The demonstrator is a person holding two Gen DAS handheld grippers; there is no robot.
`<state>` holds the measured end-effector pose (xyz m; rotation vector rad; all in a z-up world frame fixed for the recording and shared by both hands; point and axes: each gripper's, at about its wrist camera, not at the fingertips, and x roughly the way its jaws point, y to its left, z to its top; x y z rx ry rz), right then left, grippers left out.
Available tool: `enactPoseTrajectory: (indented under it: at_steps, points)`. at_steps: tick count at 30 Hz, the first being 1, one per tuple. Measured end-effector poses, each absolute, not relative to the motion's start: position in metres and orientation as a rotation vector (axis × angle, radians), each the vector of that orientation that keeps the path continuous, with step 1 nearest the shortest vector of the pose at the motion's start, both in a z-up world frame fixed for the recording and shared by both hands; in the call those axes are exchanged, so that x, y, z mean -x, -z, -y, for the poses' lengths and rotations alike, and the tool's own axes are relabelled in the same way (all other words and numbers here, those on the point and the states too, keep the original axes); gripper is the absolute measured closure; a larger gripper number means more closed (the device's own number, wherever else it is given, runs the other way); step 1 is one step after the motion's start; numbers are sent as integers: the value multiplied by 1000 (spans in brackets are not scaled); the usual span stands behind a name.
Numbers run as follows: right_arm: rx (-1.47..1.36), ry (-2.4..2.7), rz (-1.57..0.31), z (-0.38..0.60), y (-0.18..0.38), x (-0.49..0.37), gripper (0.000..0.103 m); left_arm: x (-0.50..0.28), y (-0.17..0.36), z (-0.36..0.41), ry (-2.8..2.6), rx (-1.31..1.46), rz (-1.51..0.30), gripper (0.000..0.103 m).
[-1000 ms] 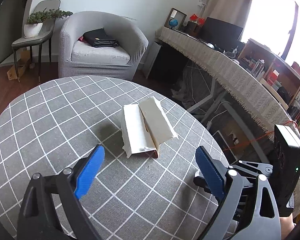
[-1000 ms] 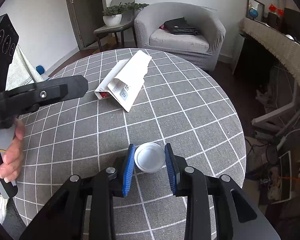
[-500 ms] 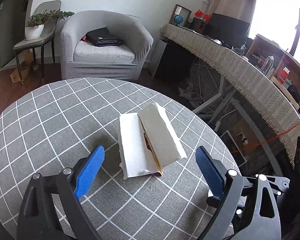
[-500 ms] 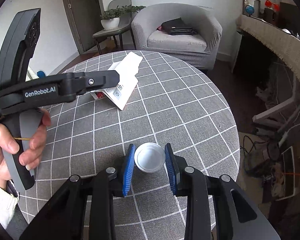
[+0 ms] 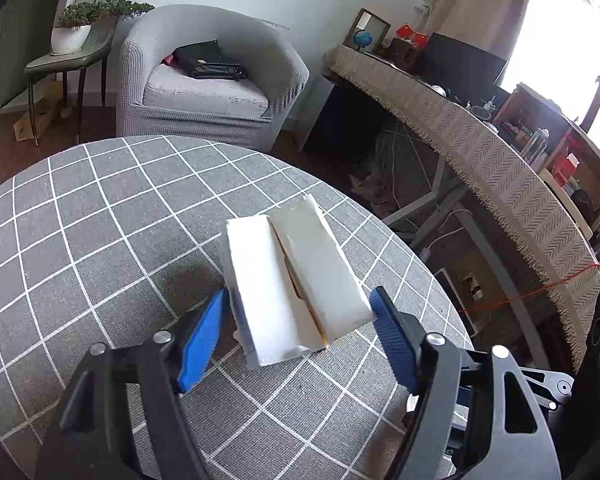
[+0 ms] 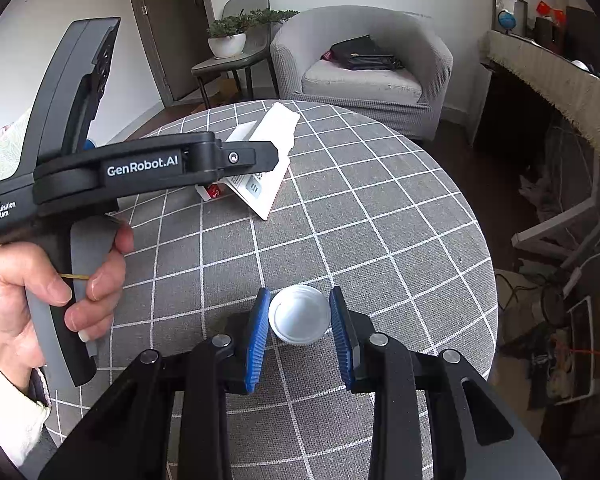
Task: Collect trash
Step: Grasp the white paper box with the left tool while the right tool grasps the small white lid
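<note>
My left gripper point(image 5: 296, 316) is closing on the carton point(image 5: 296, 276), a flattened white box, torn and split down the middle with a brown inner edge showing; its blue pads sit at both sides of it. It lies on the checked table point(image 5: 100, 240), printed label and red patch facing my right camera. My right gripper point(image 6: 299, 320) is clamped on a white cup point(image 6: 299, 314).
</note>
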<state>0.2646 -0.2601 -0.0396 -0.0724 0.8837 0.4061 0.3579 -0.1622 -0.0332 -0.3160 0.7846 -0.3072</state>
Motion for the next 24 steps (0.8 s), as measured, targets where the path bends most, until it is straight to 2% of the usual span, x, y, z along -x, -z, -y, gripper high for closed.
enactPoseTrajectory:
  at_steps: [4,24]
  points:
    - [71,-406,-877,258,37,-265,73,-355,32,162,317,321,-775,36]
    - [45,-398,-872,231,34,-260,73,-308,18,120,304,329,-762,36]
